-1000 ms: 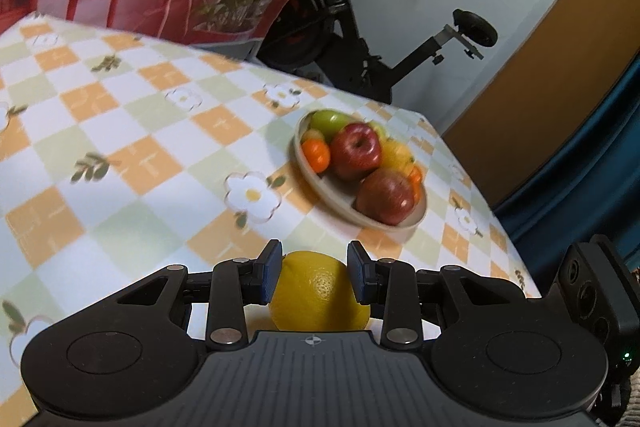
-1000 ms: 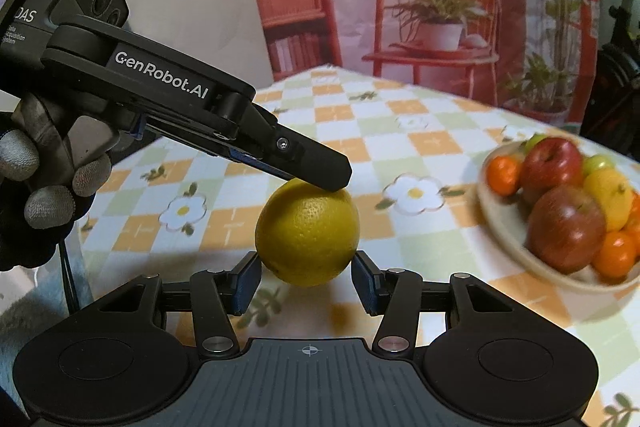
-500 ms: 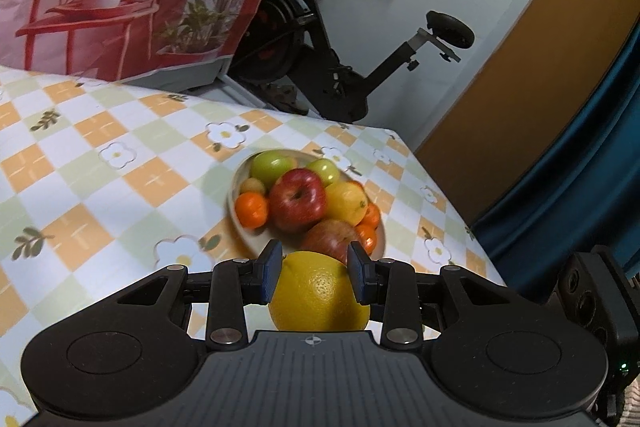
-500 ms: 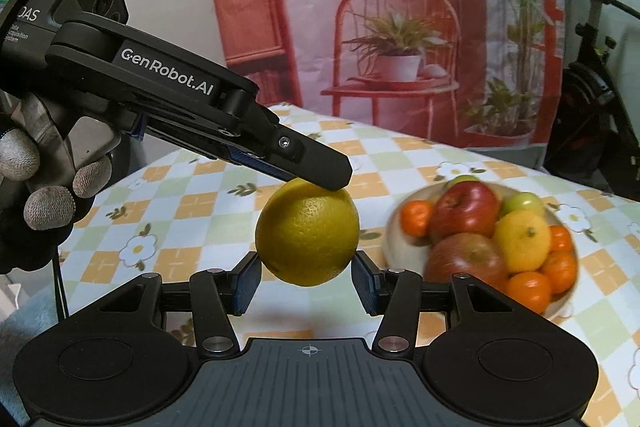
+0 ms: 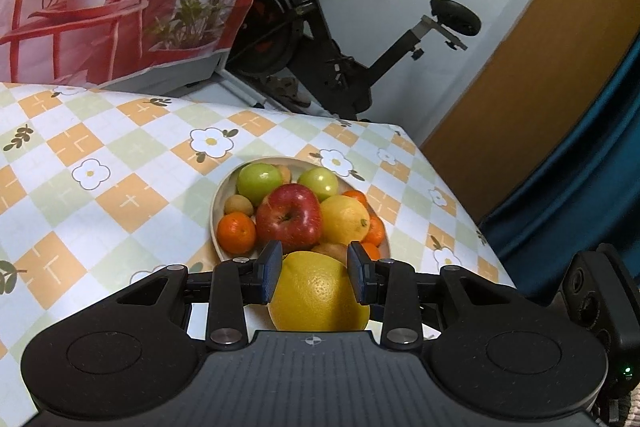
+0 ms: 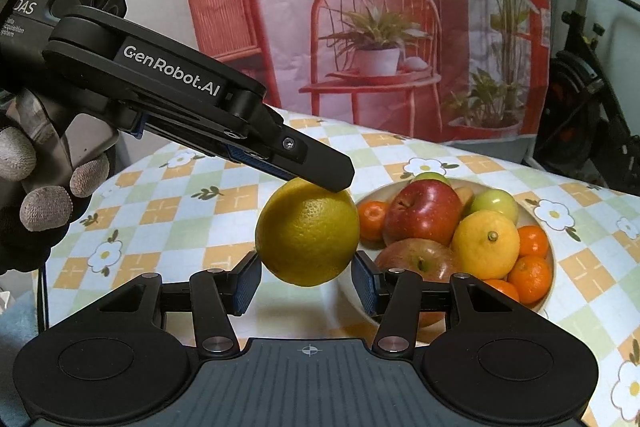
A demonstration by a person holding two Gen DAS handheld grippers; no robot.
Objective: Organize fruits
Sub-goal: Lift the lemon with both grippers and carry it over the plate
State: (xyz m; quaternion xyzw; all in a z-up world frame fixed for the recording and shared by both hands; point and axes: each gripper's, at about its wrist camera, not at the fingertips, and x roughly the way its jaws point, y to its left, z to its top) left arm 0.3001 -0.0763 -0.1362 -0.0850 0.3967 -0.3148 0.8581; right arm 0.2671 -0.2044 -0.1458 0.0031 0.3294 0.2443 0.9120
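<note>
A large yellow citrus fruit point(image 5: 318, 297) point(image 6: 308, 233) hangs in the air above the checked tablecloth. Both grippers hold it. My left gripper point(image 5: 316, 267) presses its blue pads on the fruit's two sides. In the right wrist view one left fingertip point(image 6: 320, 175) rests on top of the fruit. My right gripper point(image 6: 306, 279) clamps the fruit's lower sides. Just beyond the fruit stands a cream bowl point(image 5: 216, 215) point(image 6: 554, 259) piled with a red apple point(image 5: 290, 217), green apples point(image 5: 258, 183), a lemon point(image 6: 486, 243) and tangerines point(image 5: 236, 233).
A gloved hand point(image 6: 40, 195) grips the left gripper's handle. The table's far edge point(image 5: 280, 111) and right edge point(image 5: 460, 199) lie close to the bowl. Behind stand an exercise bike point(image 5: 320, 39), a printed backdrop point(image 6: 380, 27) and a blue curtain point(image 5: 580, 187).
Both grippers have carried the yellow fruit together across the table toward the bowl, which now sits directly beyond the fingertips. The grip on the fruit is unchanged.
</note>
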